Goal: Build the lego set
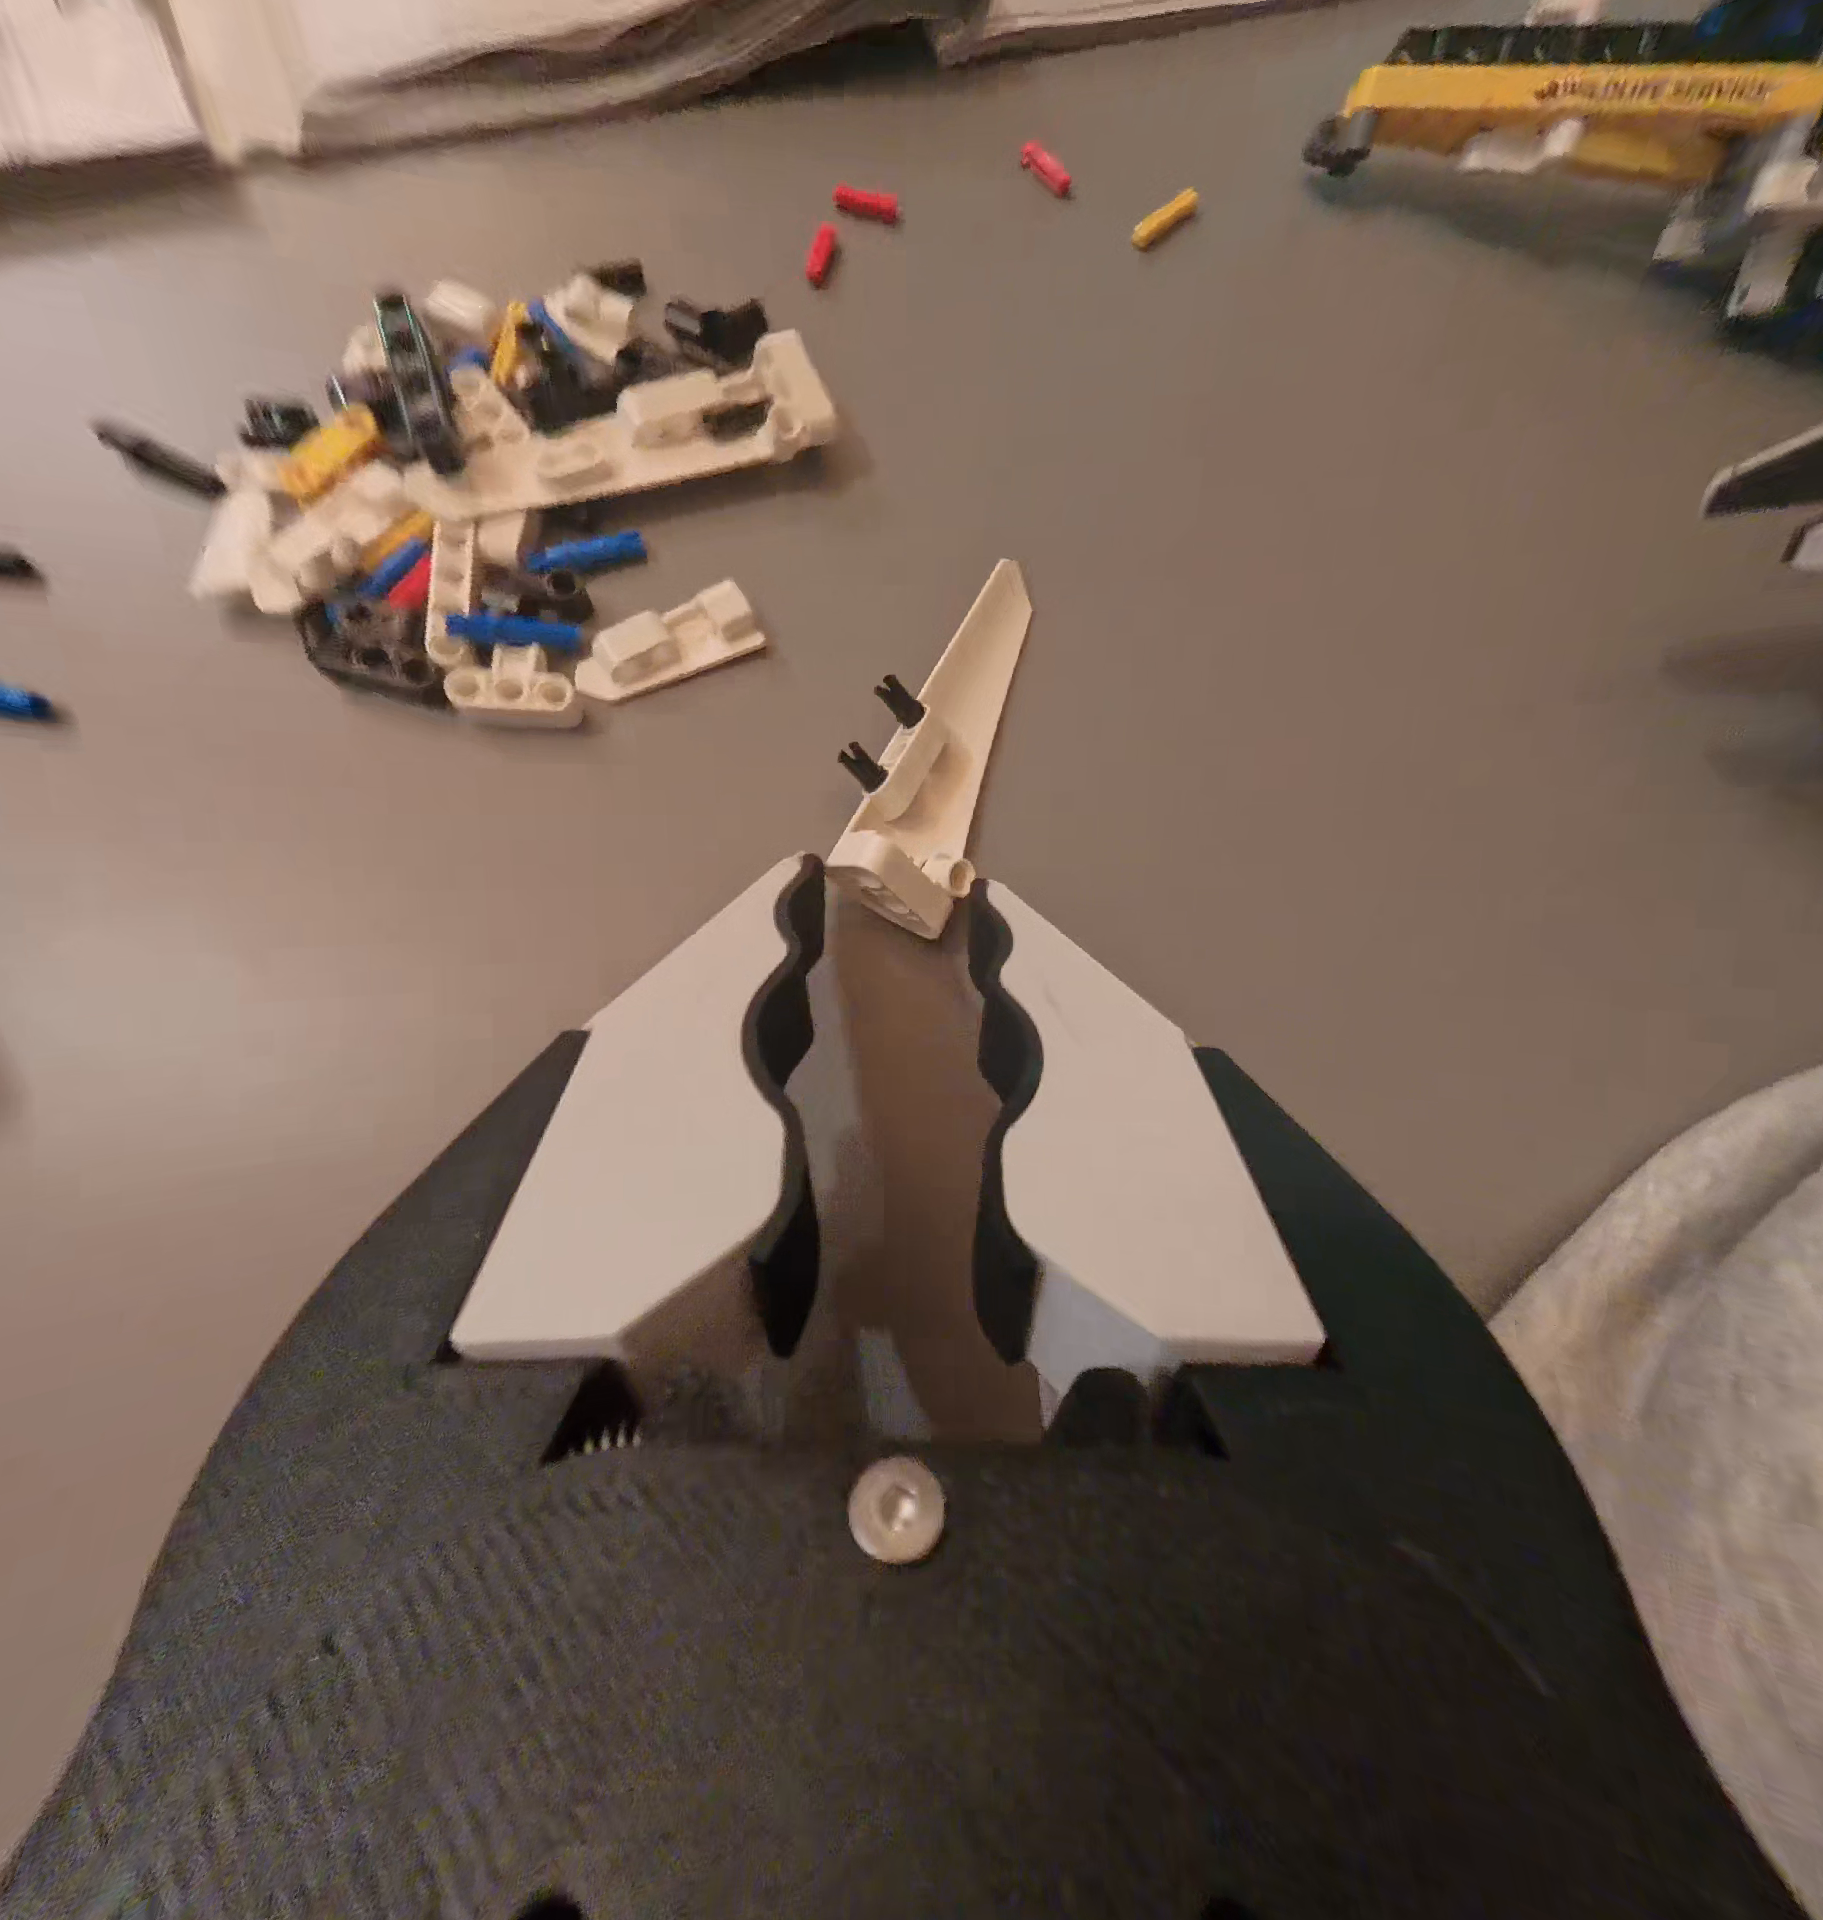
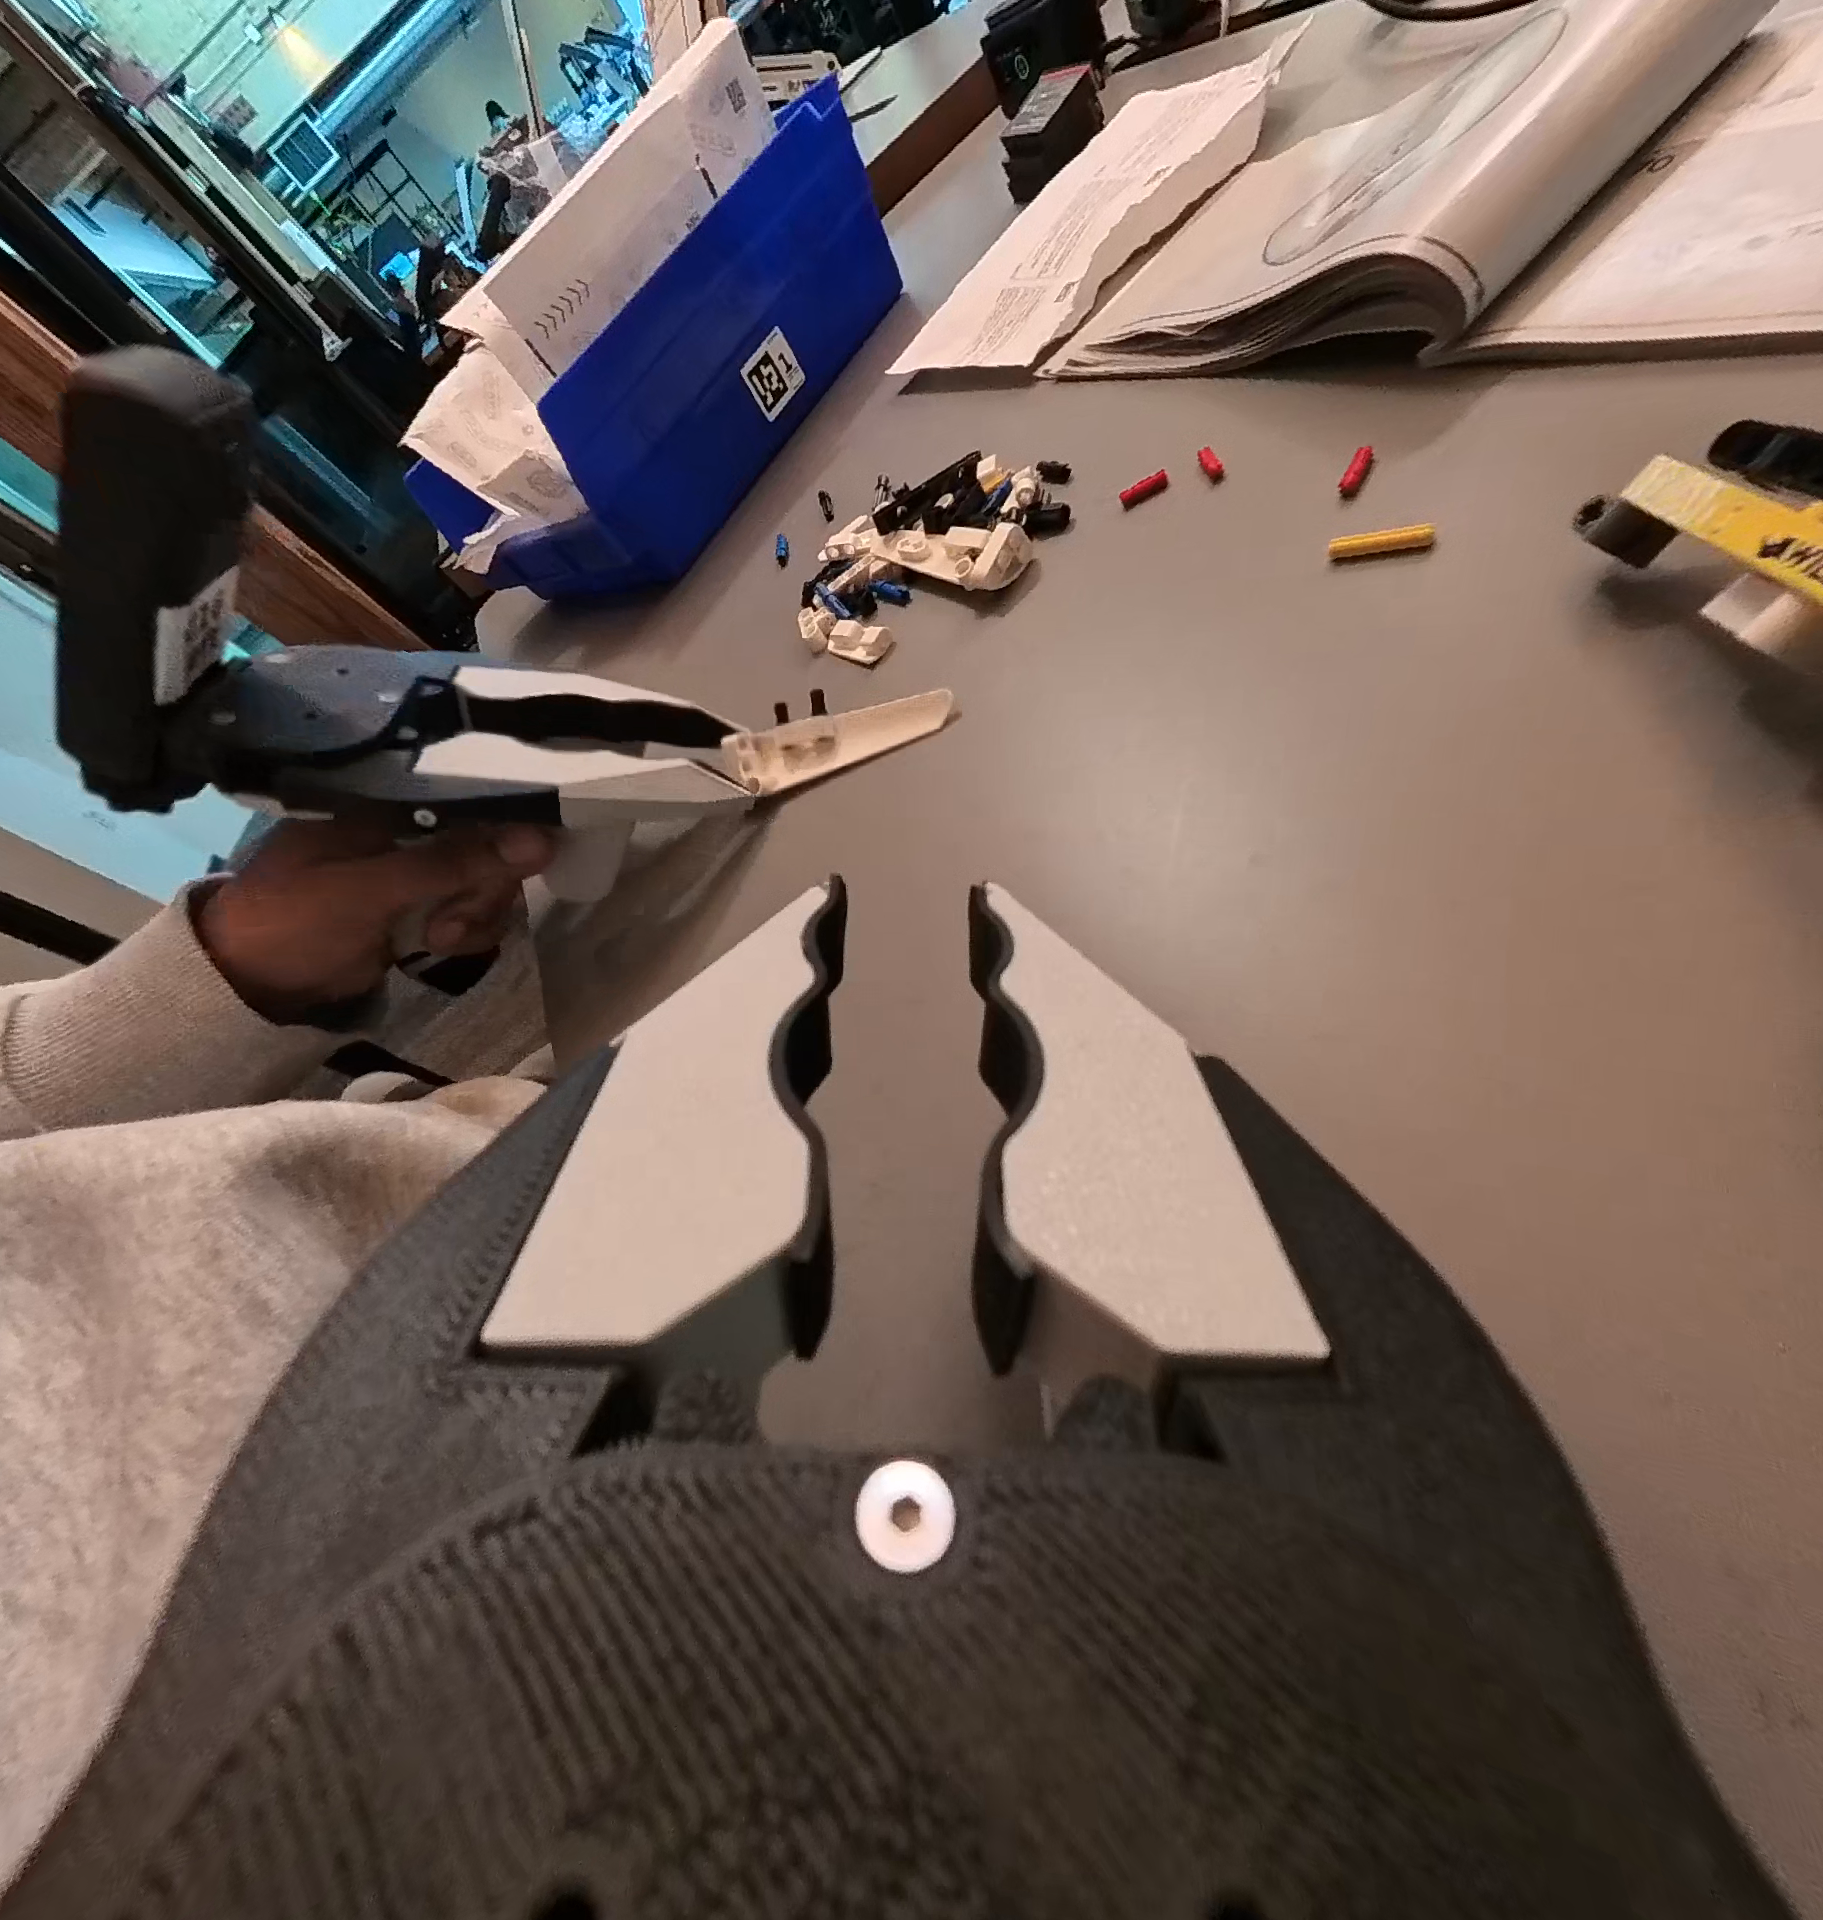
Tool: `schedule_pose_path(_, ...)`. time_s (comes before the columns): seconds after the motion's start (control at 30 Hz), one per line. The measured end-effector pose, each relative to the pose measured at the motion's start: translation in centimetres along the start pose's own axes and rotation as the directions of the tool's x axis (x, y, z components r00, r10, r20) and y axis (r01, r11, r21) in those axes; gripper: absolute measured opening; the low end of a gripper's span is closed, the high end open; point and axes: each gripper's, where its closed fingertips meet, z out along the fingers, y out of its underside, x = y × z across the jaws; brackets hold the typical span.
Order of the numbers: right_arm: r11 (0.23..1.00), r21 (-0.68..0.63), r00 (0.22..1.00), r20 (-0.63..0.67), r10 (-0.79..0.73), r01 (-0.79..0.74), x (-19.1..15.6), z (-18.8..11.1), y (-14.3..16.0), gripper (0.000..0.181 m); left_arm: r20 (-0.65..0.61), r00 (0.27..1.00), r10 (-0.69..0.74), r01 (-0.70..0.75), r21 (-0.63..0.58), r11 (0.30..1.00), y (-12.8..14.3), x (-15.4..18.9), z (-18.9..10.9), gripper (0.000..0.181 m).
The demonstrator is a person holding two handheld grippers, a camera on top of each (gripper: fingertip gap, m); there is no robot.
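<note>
My left gripper (image 1: 894, 883) is shut on the base of a long white tapered panel piece (image 1: 964, 717) with two black pins on its side, held above the grey table. It also shows in the right wrist view (image 2: 735, 764), holding the panel (image 2: 865, 732). My right gripper (image 2: 907, 904) is open and empty above the table, near the front edge. A pile of loose white, black, blue and yellow pieces (image 1: 491, 488) lies left of the panel and shows farther off in the right wrist view (image 2: 917, 551). A yellow and black partly built model (image 1: 1613, 135) sits at the far right.
Three red pins (image 2: 1144, 488) and a yellow axle (image 2: 1381, 542) lie between pile and model. An open instruction book (image 2: 1406, 208) lies at the back. A blue bin (image 2: 699, 374) with paper bags stands at the back left. My grey sleeve (image 2: 107, 1039) is at the front left. My hands' fingertips stand some 15 cm from each other.
</note>
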Motion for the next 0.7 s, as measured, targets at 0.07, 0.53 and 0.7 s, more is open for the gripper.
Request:
schedule_pose_path(0.07, 1.000, -0.003, 1.000, -0.002, -0.006, 0.006, 0.0, 0.0, 0.1, 0.022, 0.075, 0.985, 0.153, -0.155, 0.033, 0.987, -0.5, 0.2, -0.2, 0.025)
schedule_pose_path(0.53, 1.000, -0.024, 0.985, 0.172, -0.001, 0.006, -4.0, 1.2, 0.9, 0.027, 0.073, 0.802, 0.593, -0.585, 0.295, 0.755, -3.5, 9.6, -1.3, 0.022)
schedule_pose_path(0.7, 0.996, -0.012, 0.970, 0.229, 0.084, -0.083, -4.5, 1.2, 0.8, 0.028, 0.053, 0.726, 0.685, -0.659, 0.337, 0.672, -3.4, 12.2, -1.2, 0.021)
